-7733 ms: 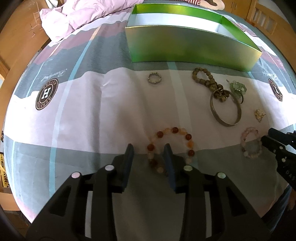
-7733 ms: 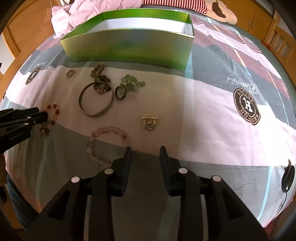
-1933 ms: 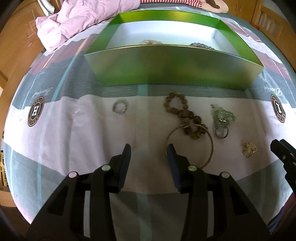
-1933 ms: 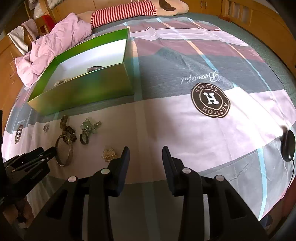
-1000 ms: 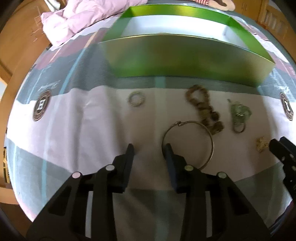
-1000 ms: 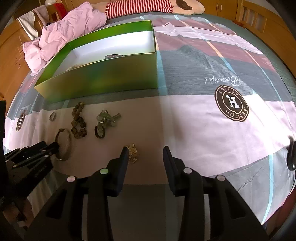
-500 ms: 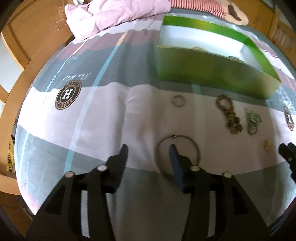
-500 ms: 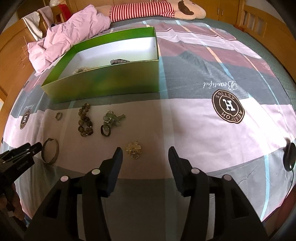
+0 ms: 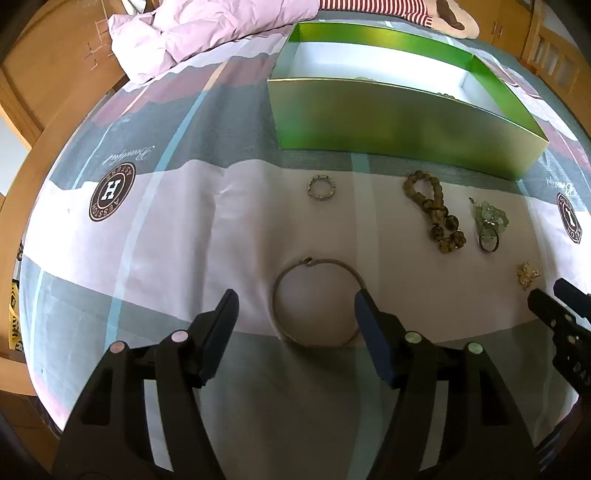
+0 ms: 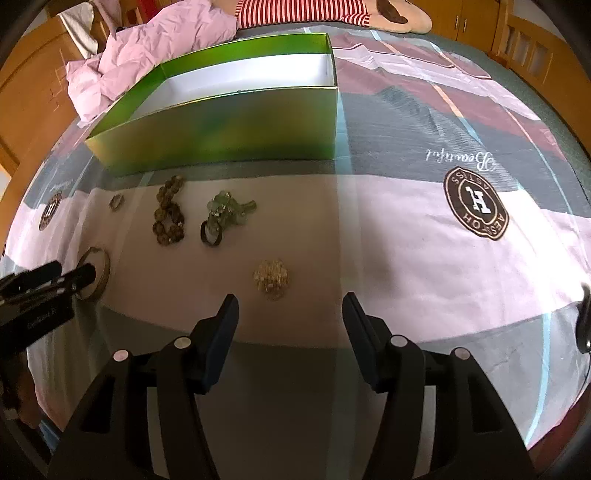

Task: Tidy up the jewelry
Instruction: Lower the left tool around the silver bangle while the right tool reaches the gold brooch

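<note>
Box contents and the bangle's rim partly out of sight

The box's (image 9: 399, 122) near wall hides most of its floor; only slivers of two pieces show above the wall, too little to name. The left claw's (image 9: 295, 306) right finger (image 9: 373, 328) covers part of the bangle's (image 9: 280, 321) right rim; seen from the right wrist, that claw's tips (image 10: 79, 277) hide much of the bangle (image 10: 105, 266). The right claw (image 9: 557, 299) is cut off by the right edge. A dark object (image 10: 583, 321) at the bed's right edge is cut off and unidentifiable. The striped plush (image 10: 314, 11) runs off the top.

Crumpled pink quilt (image 9: 207, 33) (striped pillow (image 10: 299, 11) behind)
</note>
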`<action>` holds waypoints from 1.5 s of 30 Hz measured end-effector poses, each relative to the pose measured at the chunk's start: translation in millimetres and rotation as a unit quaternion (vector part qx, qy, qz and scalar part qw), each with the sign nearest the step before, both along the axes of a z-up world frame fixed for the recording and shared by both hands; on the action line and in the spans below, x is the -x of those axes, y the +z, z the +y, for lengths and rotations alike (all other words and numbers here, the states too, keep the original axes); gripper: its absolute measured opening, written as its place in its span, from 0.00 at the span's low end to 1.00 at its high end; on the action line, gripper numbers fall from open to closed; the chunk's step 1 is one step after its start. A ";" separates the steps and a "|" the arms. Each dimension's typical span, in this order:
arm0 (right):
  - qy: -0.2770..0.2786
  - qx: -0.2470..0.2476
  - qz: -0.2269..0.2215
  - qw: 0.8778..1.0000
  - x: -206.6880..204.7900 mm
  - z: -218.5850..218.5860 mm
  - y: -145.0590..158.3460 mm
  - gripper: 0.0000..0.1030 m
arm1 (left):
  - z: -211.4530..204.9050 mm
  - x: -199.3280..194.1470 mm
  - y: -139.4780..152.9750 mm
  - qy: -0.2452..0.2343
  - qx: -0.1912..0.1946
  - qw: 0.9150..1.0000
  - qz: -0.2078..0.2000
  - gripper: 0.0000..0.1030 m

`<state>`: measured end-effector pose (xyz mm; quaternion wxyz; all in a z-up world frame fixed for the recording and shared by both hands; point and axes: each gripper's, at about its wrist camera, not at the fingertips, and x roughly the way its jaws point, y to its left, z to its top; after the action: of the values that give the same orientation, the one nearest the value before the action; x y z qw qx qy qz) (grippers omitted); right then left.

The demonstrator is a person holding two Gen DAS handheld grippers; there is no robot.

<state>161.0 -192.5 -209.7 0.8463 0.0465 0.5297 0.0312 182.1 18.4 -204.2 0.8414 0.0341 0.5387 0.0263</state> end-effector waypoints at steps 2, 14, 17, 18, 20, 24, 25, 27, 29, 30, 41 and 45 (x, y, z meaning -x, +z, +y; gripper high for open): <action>0.025 -0.008 0.002 1.000 -0.4 9.8 2.0 0.56 | 1.3 -0.2 0.1 0.000 0.000 1.000 0.000 0.63; -0.010 0.015 0.003 1.000 -6.0 7.2 3.1 0.56 | -2.5 2.1 2.6 -0.004 0.002 1.000 -0.005 0.77; -0.012 0.014 0.006 1.000 -8.6 6.4 -0.1 0.56 | -6.3 0.9 -2.9 -0.007 0.000 1.000 0.001 0.77; -0.013 0.015 0.007 1.000 -9.1 6.9 -1.0 0.56 | -7.3 0.5 -5.0 -0.008 0.000 1.000 0.003 0.77; -0.013 0.017 0.007 1.000 -8.6 7.7 -1.9 0.56 | -7.7 0.4 -8.3 -0.010 0.001 1.000 0.006 0.77; -0.014 0.022 0.010 1.000 -9.7 8.5 -5.3 0.56 | -6.1 0.1 -15.1 -0.011 0.006 1.000 0.015 0.72; -0.014 0.021 0.010 1.000 -10.2 8.3 -6.5 0.56 | -5.7 0.1 -16.2 -0.012 0.008 1.000 0.017 0.72; -0.015 0.023 0.010 1.000 -12.0 8.8 -8.8 0.56 | -4.8 0.4 -17.5 -0.012 0.014 1.000 0.017 0.69; -0.011 0.026 0.010 1.000 -13.4 11.2 -10.6 0.56 | -5.1 0.4 -17.7 -0.014 0.018 1.000 0.018 0.66; -0.006 0.026 0.010 1.000 -13.6 13.5 -11.0 0.56 | -5.8 0.4 -17.6 -0.015 0.019 1.000 0.018 0.66; 0.042 0.001 0.012 0.999 0.6 20.6 -2.3 0.56 | 3.4 5.2 -10.7 -0.007 0.028 0.999 0.015 0.66; 0.029 0.003 0.017 0.999 -2.5 13.0 -5.9 0.56 | -0.7 3.9 -10.3 -0.011 0.023 1.000 0.013 0.69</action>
<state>163.5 -179.5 -215.5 0.8360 0.0290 0.5453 0.0529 178.2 17.7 -214.5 0.8351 0.0208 0.5498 0.0043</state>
